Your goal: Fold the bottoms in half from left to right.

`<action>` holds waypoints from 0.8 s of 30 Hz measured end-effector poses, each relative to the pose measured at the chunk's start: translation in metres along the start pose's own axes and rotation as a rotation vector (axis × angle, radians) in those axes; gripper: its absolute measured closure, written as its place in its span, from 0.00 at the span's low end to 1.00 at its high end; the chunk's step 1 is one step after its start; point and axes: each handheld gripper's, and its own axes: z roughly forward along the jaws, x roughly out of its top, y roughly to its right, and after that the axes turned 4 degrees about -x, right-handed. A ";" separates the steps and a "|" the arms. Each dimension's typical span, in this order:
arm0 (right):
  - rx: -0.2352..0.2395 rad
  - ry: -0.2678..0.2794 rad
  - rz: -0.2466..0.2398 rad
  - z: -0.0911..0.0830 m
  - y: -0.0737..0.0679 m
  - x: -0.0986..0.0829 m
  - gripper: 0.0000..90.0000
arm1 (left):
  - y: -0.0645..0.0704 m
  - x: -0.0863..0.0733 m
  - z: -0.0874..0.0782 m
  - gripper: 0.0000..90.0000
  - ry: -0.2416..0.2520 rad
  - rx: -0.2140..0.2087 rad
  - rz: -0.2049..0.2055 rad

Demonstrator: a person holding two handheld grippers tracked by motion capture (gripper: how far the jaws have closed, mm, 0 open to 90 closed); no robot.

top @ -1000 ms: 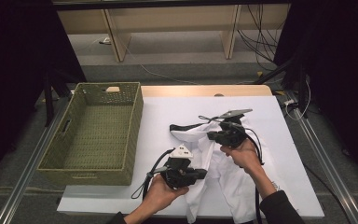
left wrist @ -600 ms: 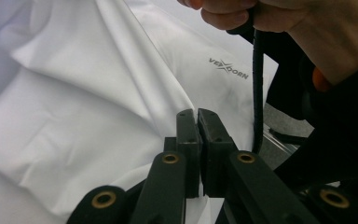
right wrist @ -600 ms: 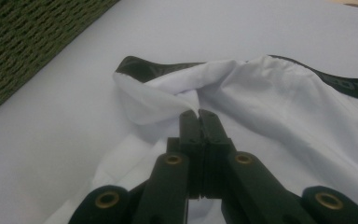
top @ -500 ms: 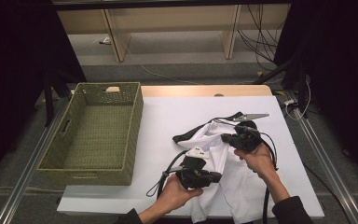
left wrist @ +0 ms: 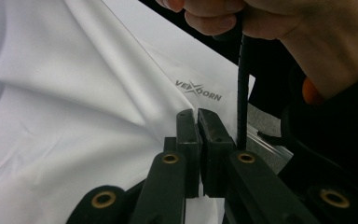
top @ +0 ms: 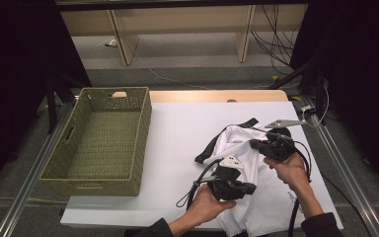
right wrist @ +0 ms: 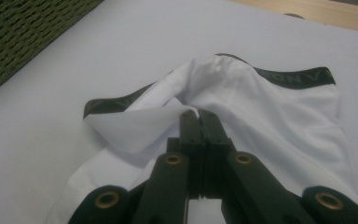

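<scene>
Bunching white garment (top: 249,148) between both clamped jaws.

Both grippers, left gripper (top: 248,187) and right gripper (top: 253,144), are black with brass-coloured rivets, trailing black cables, pale three-cornered top plates; the person wears dark sleeves (top: 321,226).

A green woven basket (top: 101,140) stands at the left of the white surface (top: 177,133), open side up; cables (top: 271,44) trail across the floor (top: 187,61) behind
</scene>
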 end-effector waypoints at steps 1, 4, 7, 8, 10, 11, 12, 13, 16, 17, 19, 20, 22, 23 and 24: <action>-0.005 0.003 0.005 -0.002 0.003 -0.001 1.00 | 0.001 0.001 0.002 0.96 0.001 -0.001 0.001; -0.014 0.007 0.015 -0.006 0.009 -0.002 1.00 | 0.002 0.004 0.009 0.96 0.000 0.000 0.004; -0.030 0.008 0.012 -0.008 0.014 -0.003 1.00 | 0.003 0.007 0.014 0.96 0.003 -0.004 0.005; -0.037 0.008 0.013 -0.008 0.015 -0.003 1.00 | 0.003 0.007 0.016 0.96 0.003 -0.006 0.004; -0.039 0.002 0.013 -0.007 0.016 -0.004 1.00 | 0.002 0.006 0.023 0.96 0.001 -0.008 -0.006; -0.046 -0.004 0.009 -0.006 0.017 -0.005 1.00 | 0.002 0.005 0.025 0.96 -0.004 -0.011 -0.014; -0.049 -0.011 0.014 -0.005 0.018 -0.006 1.00 | 0.002 0.004 0.029 0.96 -0.004 -0.015 -0.021; -0.050 -0.019 0.014 -0.004 0.019 -0.007 1.00 | 0.002 0.004 0.032 0.97 -0.006 -0.019 -0.028; -0.053 -0.034 0.020 0.000 0.023 -0.009 1.00 | 0.004 0.002 0.040 0.97 -0.018 -0.014 -0.022; -0.056 -0.036 0.023 0.000 0.024 -0.010 1.00 | 0.004 0.001 0.042 0.97 -0.022 -0.016 -0.025; -0.057 -0.039 0.026 0.000 0.026 -0.011 1.00 | 0.003 0.000 0.045 0.97 -0.025 -0.025 -0.029; -0.058 -0.040 0.028 0.000 0.027 -0.011 1.00 | 0.003 -0.001 0.045 0.97 -0.028 -0.024 -0.026; -0.054 -0.046 0.033 0.000 0.028 -0.012 1.00 | 0.001 -0.002 0.044 0.96 -0.029 -0.027 -0.024; -0.054 -0.047 0.030 0.001 0.029 -0.012 1.00 | 0.000 -0.002 0.041 0.95 -0.021 -0.032 -0.030; -0.054 -0.048 0.022 0.001 0.030 -0.013 1.00 | -0.001 -0.002 0.039 0.92 -0.022 -0.035 -0.033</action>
